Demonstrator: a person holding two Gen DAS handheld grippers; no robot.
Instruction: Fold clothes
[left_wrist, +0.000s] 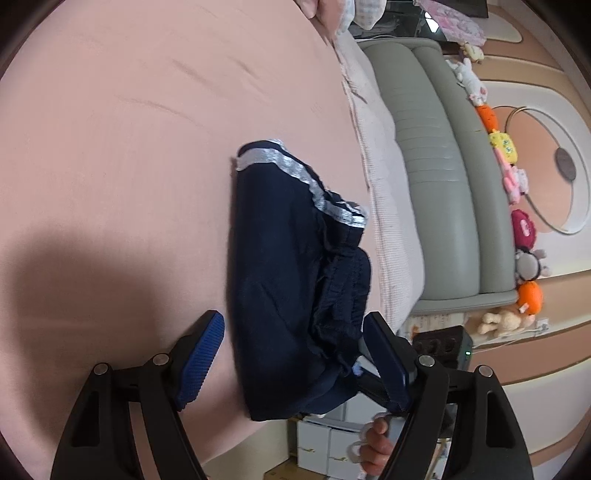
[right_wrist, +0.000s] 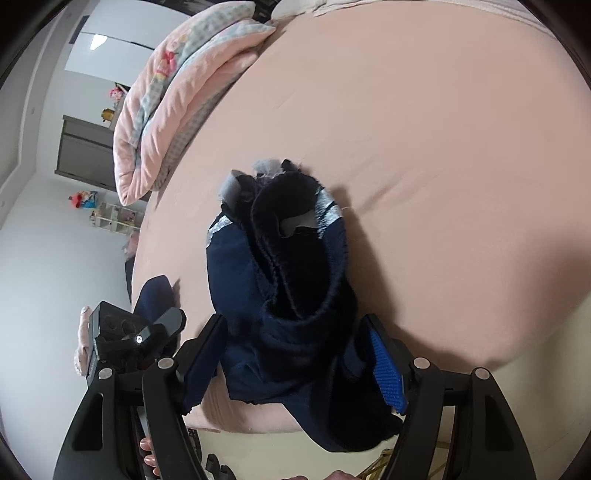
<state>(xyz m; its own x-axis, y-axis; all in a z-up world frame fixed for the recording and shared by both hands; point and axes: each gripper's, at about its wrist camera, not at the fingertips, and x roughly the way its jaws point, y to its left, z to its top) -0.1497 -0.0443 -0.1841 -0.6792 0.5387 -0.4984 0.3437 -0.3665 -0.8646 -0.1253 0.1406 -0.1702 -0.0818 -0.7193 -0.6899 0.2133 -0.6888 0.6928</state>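
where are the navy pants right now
The navy pants lie bunched on the pink bed sheet at its near edge, one end hanging over, between the open fingers of both grippers; in the left wrist view the grey-green headboard stands to their right.

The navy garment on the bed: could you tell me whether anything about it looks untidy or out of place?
Yes. The garment is bunched rather than flat, its near end hangs over the bed edge, and its grey stripe runs crooked. Both tongs are open around it.
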